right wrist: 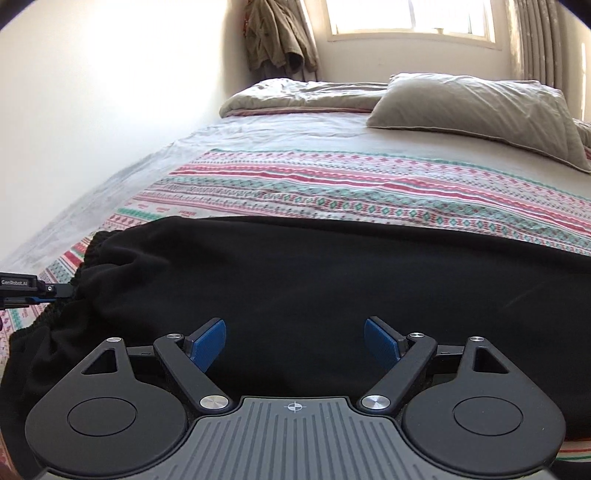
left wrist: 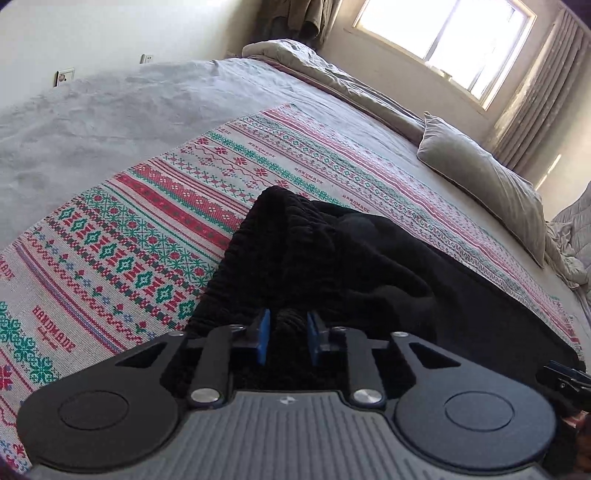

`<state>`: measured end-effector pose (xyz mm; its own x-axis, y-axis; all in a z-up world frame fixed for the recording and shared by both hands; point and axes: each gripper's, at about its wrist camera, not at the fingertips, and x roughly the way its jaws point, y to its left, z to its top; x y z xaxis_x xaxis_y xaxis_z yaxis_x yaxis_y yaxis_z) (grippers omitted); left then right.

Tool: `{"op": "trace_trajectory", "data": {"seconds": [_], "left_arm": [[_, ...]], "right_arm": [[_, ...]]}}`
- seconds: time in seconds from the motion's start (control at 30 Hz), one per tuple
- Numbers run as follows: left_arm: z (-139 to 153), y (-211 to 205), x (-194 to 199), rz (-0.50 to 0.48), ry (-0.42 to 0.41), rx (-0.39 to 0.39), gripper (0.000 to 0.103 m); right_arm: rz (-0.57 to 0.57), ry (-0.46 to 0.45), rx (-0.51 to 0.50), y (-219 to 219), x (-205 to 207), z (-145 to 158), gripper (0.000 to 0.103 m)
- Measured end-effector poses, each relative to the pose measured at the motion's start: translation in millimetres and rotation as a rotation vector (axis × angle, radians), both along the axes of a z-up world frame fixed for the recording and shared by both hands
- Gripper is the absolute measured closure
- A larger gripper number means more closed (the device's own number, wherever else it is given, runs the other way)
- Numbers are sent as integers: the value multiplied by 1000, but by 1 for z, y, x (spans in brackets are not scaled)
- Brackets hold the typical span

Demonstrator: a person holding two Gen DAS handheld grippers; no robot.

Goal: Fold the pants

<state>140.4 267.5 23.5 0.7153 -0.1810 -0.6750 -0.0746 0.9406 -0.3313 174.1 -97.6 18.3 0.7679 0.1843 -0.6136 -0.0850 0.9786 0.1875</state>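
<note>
Pants: black, spread across lower half of right-wrist view, on patterned blanket on bed; elastic waistband at left edge.
Left tool: blue pads nearly together, pinching bunched waistband fabric, lower centre of left-wrist view.
Right tool: pads spread wide, over pants, nothing gripped.
Blanket: red/green knit-style print, under pants.
Pillow: grey, upper right, further back.
Window: top, bright.

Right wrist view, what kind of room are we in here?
Most likely a bedroom in a home. A wide bed with a pale grey sheet fills the view, a crumpled beige pillow lies at its head, and a bright window with a curtain sits behind it.
</note>
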Motion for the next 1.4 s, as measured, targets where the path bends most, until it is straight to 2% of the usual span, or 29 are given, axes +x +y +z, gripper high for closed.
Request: {"op": "trace_trajectory", "data": {"seconds": [0.1, 0.23, 0.33, 0.47, 0.5, 0.57, 0.6, 0.67, 0.7, 0.73, 0.8, 0.9, 1.1, 1.2, 1.4], "left_arm": [[10, 1, -9, 42, -38, 11, 81], [26, 0, -24, 84, -96, 44, 82], [25, -2, -23, 143, -80, 106, 83], [15, -17, -10, 134, -12, 231, 82], [9, -18, -6, 141, 14, 246, 82], [8, -14, -5, 163, 15, 229, 81], [11, -12, -7, 174, -1, 210, 79], [20, -10, -15, 212, -58, 210, 58], [24, -10, -18, 233, -85, 215, 41], [28, -12, -20, 251, -112, 210, 33], [32, -17, -21, 235, -126, 168, 30], [33, -31, -18, 180, -130, 112, 17], [30, -78, -8, 97, -132, 130, 4], [29, -95, -5, 63, -123, 117, 0], [24, -124, 2, 34, -114, 110, 0]], "right_arm": [[19, 4, 8, 15, 5, -2, 19], [35, 5, 3, 30, 11, -3, 19], [46, 5, 0, 38, 16, -4, 19], [58, 7, -10, 46, 17, -5, 19], [58, 8, -17, 47, 18, -6, 19], [59, 6, -30, 48, 18, -5, 19], [61, 3, -33, 49, 18, -5, 19], [69, -5, -36, 48, 18, -2, 19], [71, -11, -41, 47, 19, 0, 19], [72, -14, -47, 45, 21, 2, 19], [75, -18, -59, 41, 28, 7, 19], [95, -33, -76, 33, 44, 15, 19], [175, -32, -119, 18, 79, 24, 19], [252, -13, -158, 16, 98, 20, 19], [396, 51, -272, 17, 133, 6, 19]]}}
